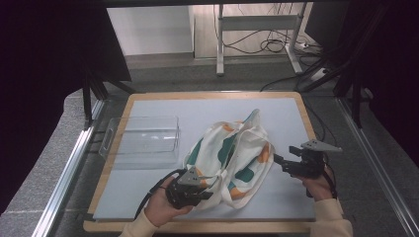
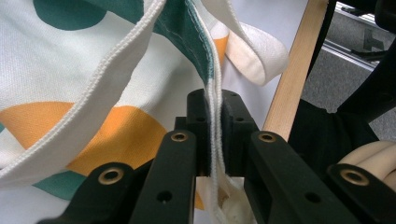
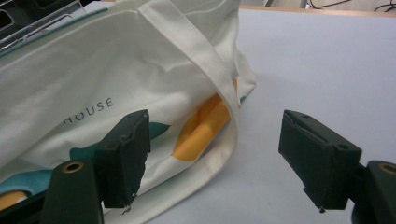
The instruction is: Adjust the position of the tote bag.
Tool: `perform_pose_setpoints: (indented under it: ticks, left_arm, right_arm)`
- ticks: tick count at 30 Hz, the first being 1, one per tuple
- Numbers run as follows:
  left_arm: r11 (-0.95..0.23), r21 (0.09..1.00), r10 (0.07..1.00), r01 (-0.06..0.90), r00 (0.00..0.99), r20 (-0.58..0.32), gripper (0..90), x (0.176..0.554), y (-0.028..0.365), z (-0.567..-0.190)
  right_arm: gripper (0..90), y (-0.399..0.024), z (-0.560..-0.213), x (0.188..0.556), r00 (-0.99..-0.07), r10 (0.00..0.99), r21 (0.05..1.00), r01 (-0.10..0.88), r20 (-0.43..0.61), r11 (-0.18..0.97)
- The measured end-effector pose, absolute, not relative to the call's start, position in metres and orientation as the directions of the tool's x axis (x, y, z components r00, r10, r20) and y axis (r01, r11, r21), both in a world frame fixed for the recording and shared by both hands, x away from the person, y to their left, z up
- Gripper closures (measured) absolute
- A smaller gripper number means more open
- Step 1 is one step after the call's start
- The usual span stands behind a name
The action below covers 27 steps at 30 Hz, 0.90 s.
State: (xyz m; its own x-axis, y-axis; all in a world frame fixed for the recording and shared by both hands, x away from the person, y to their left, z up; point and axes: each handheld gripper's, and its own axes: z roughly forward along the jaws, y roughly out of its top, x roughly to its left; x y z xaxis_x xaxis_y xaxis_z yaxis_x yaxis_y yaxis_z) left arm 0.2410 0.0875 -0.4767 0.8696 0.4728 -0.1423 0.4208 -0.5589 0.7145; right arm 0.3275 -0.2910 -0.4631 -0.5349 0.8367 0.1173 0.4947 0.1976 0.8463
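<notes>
The printed canvas tote bag [image 1: 232, 153] lies mid-table on the blue mat [image 1: 148, 192], beside a clear plastic bin [image 1: 143, 140]; the left gripper [image 2: 214, 126] clamps its rim seam, while the right gripper [image 3: 212, 158] stands spread, unladen, at its corner.

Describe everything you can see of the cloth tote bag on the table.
The tote bag is off-white woven cloth printed with teal and orange shapes and the word HOUSE, with off-white strap handles. It lies crumpled near the middle of the pale blue table top, right of a clear plastic box. The left hand-held gripper is shut on its stitched edge. The right hand-held gripper stands open at its corner, not pressing it.
</notes>
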Motion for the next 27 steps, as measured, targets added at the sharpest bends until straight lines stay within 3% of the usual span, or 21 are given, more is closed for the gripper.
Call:
perform_pose_setpoints:
  ticks: [27]
  left_arm:
    - [-0.558,0.719,0.472,0.414,0.871,-0.135,84.0,0.239,0.087,-0.478]
  right_arm:
    - [21.9,-0.252,-0.424,0.382,-0.54,0.835,0.827,0.515,0.109,0.225]
